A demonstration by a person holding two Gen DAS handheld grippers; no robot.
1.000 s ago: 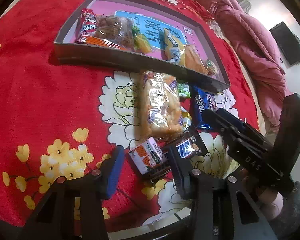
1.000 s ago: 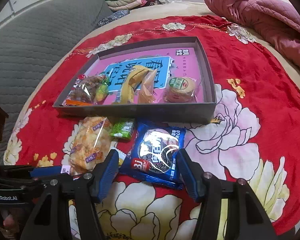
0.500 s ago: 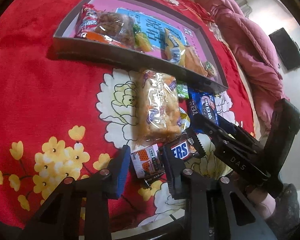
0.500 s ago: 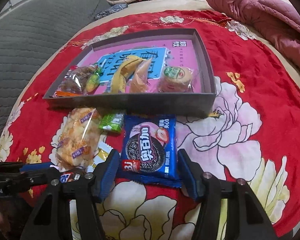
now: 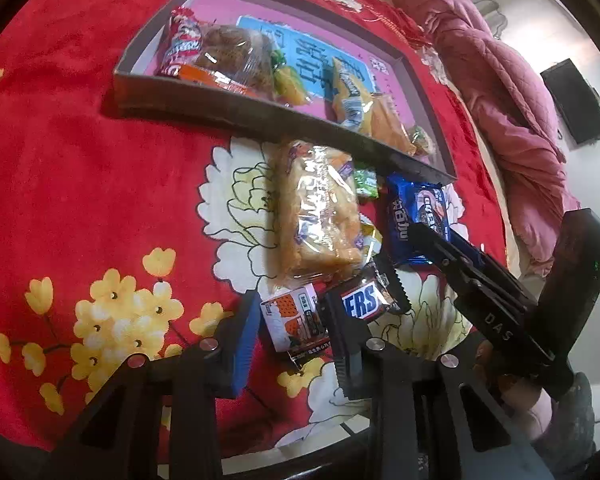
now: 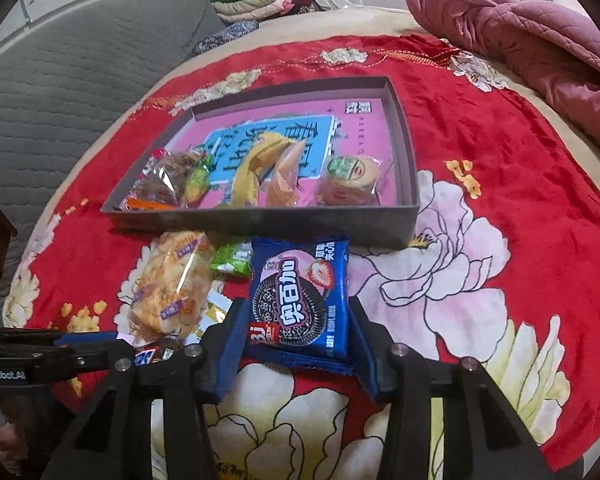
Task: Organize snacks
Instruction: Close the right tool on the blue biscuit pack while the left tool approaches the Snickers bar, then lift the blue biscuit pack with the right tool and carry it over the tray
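Note:
A grey box [image 6: 268, 222] with a pink floor holds several snacks and stands on the red flowered cloth; it also shows in the left wrist view [image 5: 236, 114]. My left gripper [image 5: 290, 330] is partly closed around a small white and orange packet [image 5: 294, 318], with a gap still on its left side. A Snickers bar [image 5: 366, 294] lies just right of it. My right gripper [image 6: 296, 342] has closed on a blue Oreo pack [image 6: 300, 300], which also shows in the left wrist view [image 5: 418, 216].
A clear bag of golden pastry [image 5: 320, 216] and a small green packet [image 6: 232, 258] lie in front of the box. A pink quilt [image 6: 532, 44] lies at the far right. A grey headboard [image 6: 60, 92] stands at the left.
My left gripper has moved forward and narrowed around the white and orange packet. My right gripper has moved forward and closed on the Oreo pack, which has turned upright between its fingers.

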